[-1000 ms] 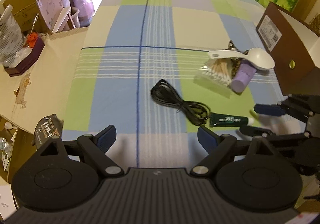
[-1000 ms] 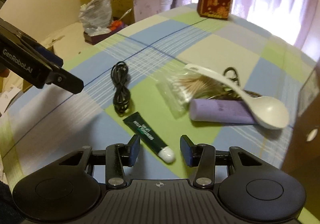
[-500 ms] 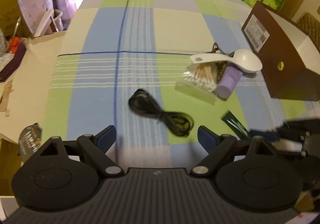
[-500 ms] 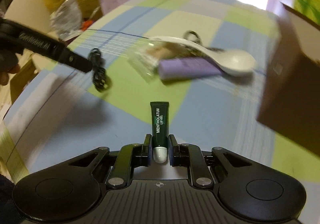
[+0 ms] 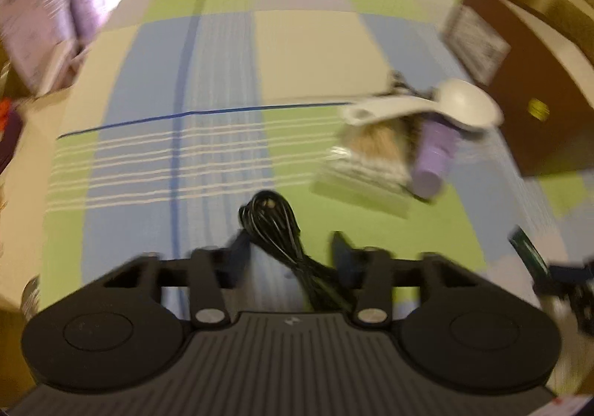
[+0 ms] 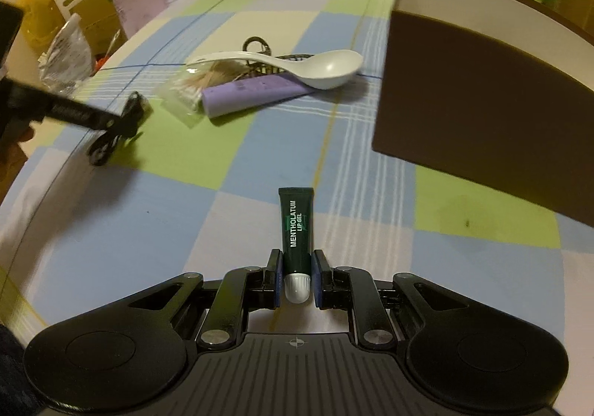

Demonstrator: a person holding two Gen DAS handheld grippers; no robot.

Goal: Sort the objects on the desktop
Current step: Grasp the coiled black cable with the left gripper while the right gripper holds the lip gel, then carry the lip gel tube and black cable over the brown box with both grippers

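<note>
Near desk's near edge we have black cable [image 5: 282, 230] between left gripper [image 5: 287, 256] jaws, closing, pads not yet pressing; its long axis runs along fingers. Right gripper [image 6: 296, 276] clamps lip gel tube [image 6: 296, 226], brown box [image 6: 482, 89] just right.

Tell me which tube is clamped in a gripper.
The dark green lip gel tube, in the right gripper. The purple tube lies loose under the white spoon.
</note>
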